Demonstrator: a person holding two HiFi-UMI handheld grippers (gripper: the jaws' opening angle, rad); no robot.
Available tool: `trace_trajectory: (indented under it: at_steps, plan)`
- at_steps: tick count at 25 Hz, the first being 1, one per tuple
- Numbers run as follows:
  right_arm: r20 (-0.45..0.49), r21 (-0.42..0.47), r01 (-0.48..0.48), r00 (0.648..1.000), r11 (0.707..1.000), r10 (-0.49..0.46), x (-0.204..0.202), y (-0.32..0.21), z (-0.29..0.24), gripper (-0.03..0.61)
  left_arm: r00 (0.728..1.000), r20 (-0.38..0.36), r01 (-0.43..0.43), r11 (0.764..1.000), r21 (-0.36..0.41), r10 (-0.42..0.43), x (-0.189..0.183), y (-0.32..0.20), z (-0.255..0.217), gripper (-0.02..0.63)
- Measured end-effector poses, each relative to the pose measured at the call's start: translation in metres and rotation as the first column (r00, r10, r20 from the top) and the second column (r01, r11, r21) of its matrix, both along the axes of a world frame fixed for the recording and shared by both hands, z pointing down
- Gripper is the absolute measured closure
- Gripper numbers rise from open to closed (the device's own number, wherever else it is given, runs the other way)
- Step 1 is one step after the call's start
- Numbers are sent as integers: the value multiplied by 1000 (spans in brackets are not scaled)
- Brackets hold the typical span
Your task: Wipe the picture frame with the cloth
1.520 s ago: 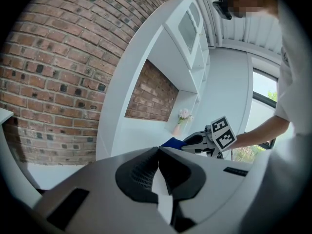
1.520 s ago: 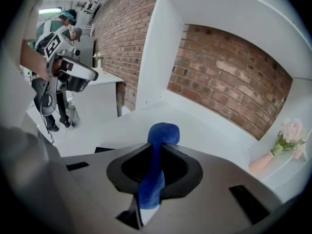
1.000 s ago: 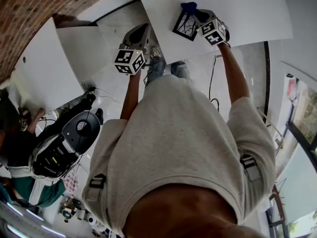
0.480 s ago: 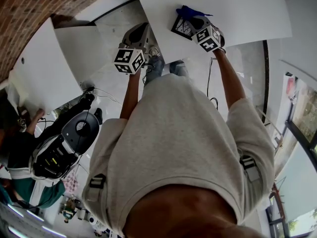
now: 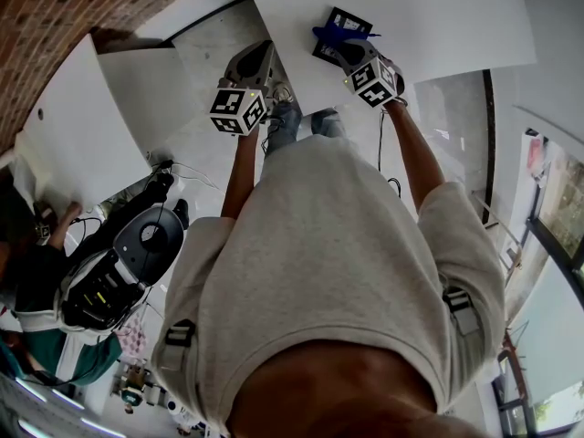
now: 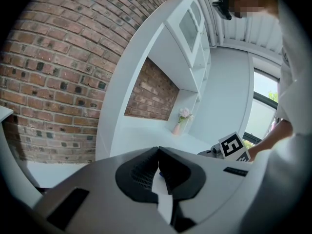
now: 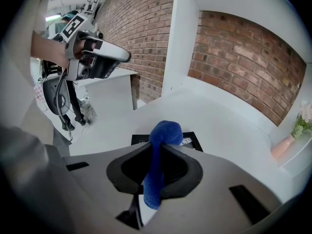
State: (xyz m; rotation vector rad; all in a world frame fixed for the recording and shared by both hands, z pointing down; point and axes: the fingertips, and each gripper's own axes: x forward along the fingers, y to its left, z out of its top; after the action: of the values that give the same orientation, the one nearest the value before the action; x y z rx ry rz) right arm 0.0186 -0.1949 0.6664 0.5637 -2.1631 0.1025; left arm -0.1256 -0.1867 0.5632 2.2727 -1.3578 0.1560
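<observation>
A black picture frame [image 5: 344,26] lies flat on the white table [image 5: 438,16]; in the right gripper view the frame [image 7: 191,139] shows just past the jaws. My right gripper [image 5: 339,40] is shut on a blue cloth [image 7: 161,150], and the cloth [image 5: 330,33] rests over the frame's near edge. My left gripper [image 5: 260,62] hangs off the table's left side, well away from the frame; its jaws [image 6: 158,172] are shut with nothing between them.
A white shelf unit [image 7: 180,38] and brick wall [image 7: 243,62] stand behind the table. A pink vase with flowers [image 7: 287,140] sits at the back right. Below on the floor are a black-and-grey machine [image 5: 119,263], cables and a person [image 5: 36,272] at left.
My right gripper has moved left and farther onto the table with the cloth, sliding across the frame. The left gripper has stayed in place.
</observation>
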Motion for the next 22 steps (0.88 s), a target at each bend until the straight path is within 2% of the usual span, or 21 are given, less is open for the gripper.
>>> trace_trajectory:
  at_steps: [14, 22]
  plan:
    - [32, -25, 12, 999, 1000, -11, -14, 42, -5, 517, 1000, -7, -8, 1000, 7, 8, 7, 2, -2, 597]
    - [44, -26, 61, 997, 998, -60, -25, 61, -11, 517, 1000, -8, -9, 1000, 10, 9, 8, 1, -2, 597]
